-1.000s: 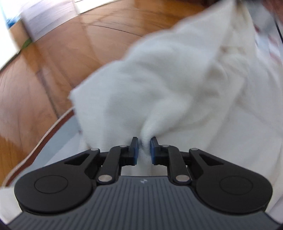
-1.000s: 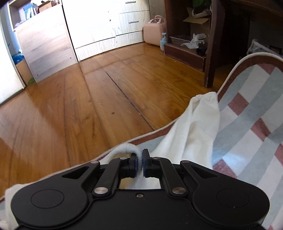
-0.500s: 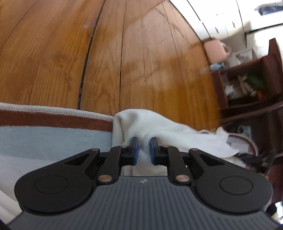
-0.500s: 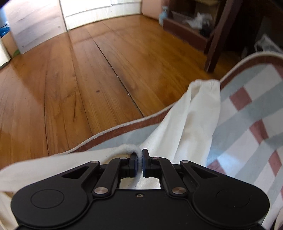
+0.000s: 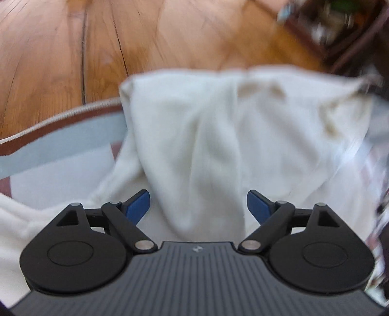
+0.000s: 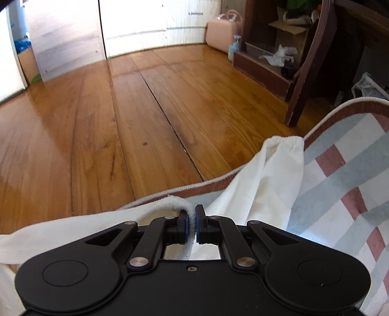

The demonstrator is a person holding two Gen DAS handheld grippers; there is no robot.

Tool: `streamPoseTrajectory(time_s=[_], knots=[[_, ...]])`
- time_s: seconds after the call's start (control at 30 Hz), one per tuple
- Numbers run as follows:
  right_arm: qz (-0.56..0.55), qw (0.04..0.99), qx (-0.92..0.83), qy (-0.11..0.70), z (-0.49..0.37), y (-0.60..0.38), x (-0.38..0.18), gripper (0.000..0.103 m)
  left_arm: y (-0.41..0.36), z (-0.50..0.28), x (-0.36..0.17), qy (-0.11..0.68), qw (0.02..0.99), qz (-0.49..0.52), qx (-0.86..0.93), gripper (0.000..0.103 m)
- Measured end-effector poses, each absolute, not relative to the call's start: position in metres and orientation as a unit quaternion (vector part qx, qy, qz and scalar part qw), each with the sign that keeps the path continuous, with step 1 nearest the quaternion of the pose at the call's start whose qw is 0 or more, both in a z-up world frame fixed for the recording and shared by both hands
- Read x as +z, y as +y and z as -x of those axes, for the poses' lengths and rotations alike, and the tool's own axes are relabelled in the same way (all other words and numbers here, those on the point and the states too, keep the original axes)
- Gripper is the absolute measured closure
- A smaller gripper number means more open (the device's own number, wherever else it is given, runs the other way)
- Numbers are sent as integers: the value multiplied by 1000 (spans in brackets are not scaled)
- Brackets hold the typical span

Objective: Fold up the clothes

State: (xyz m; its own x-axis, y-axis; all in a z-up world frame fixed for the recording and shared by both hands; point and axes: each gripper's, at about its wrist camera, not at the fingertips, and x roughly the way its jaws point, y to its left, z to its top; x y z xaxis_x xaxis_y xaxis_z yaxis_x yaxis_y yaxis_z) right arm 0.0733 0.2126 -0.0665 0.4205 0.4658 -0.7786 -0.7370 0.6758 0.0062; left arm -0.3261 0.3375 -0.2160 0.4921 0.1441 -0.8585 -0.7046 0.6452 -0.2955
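A white garment lies bunched on a striped blanket at the edge of the wooden floor; the left wrist view is blurred. My left gripper hovers over it with its jaws opening wide, a fold of the cloth lying between the blue pads without touching them. In the right wrist view the same white garment stretches across the striped blanket, and my right gripper is shut on a ribbed white edge of it.
Wooden floor runs ahead of the blanket. A dark wooden furniture leg and a low shelf with clutter stand at the right. A pink case and white cabinets line the far wall.
The left gripper's jaws have sprung apart and let go of the white cloth, and its view has swung over the garment. The right gripper has kept its grip, shifting slightly.
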Motion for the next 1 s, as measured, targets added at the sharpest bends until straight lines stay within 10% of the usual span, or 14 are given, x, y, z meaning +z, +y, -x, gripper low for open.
streamPoseTrajectory(time_s=[0.07, 0.23, 0.6, 1.0], knots=[[153, 830, 374, 386, -71, 207, -63, 97, 327, 322, -218, 438, 805, 283, 282, 19], [140, 841, 377, 362, -62, 197, -61, 98, 345, 334, -210, 433, 789, 279, 336, 92], [166, 789, 424, 413, -90, 245, 21, 98, 456, 304, -70, 375, 823, 165, 393, 94], [32, 814, 410, 411, -146, 355, 8, 97, 570, 271, -124, 385, 767, 266, 439, 94]])
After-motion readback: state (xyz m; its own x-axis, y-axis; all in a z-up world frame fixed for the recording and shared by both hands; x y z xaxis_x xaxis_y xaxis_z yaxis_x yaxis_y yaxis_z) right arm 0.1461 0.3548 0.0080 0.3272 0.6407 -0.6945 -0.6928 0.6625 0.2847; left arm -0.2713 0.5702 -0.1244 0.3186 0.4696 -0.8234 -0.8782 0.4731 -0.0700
